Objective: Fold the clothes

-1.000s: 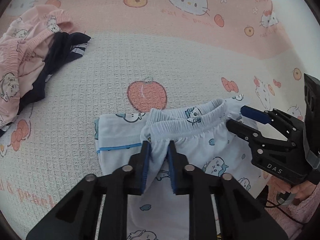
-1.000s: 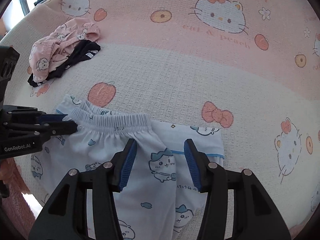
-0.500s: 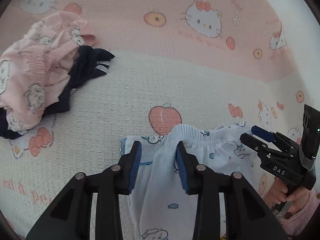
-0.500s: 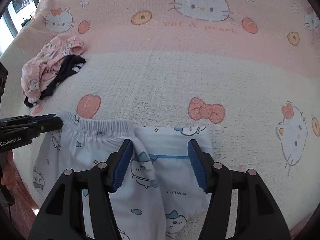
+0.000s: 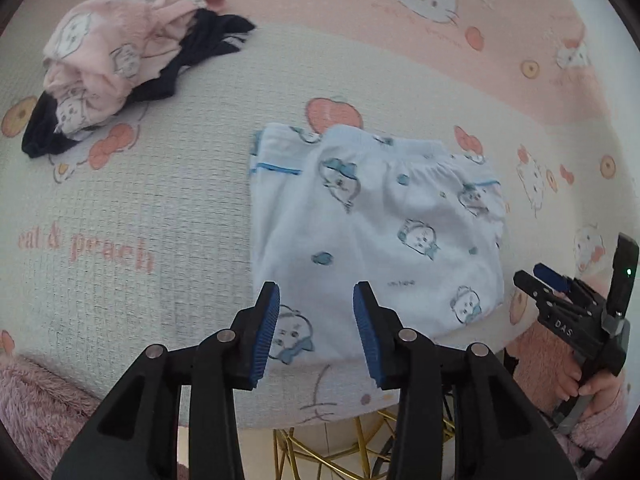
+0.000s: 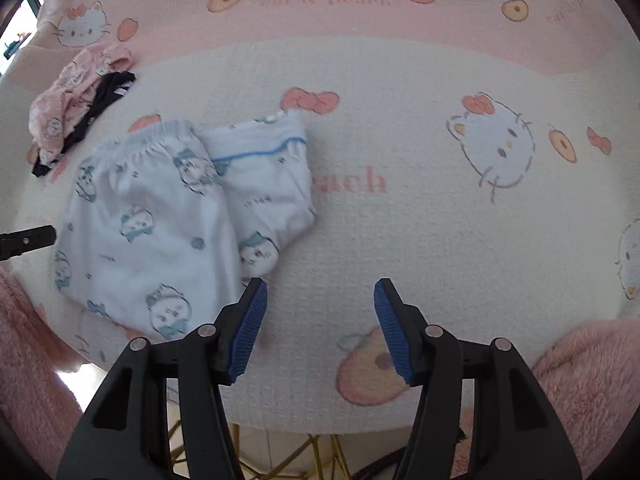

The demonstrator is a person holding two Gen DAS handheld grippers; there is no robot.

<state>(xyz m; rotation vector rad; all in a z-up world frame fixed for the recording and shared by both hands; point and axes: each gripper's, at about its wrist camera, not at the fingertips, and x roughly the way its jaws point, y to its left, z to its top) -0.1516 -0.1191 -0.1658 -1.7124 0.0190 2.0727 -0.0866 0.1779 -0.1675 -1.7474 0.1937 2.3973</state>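
On the left, near the far edge of the blanket (image 5: 168, 200), sits a small heap – pink clothes (image 5: 100, 52) bunched up on top of something dark (image 5: 188, 56). They are crumpled, not folded. In the middle, near the front edge, lie the blue pyjama pants (image 5: 372, 232) with little cartoon faces. They lie flat in a neat block, the stretchy waistband (image 6: 160, 132) at the far end, and one part is laid over another part with a blue line (image 6: 256, 152) across it. So this piece looks folded, or close to it; I cannot tell if one more fold is meant.

The pants look thin, soft and very light. They will flop and slide if picked up by one spot, so I think two corners, or the thick waistband, are the best places to pinch. The heap looks just as soft, and tangled too.

The left tool (image 5: 316, 332) hovers low over the near edge of the pants, its blue pads wide apart, holding nothing. To the right, the right tool (image 6: 320, 330) hangs over bare blanket just beside the pants – also wide apart and empty. In the left view, a hand (image 5: 592, 380) in a fluffy pink sleeve (image 5: 596, 428) grips its handle
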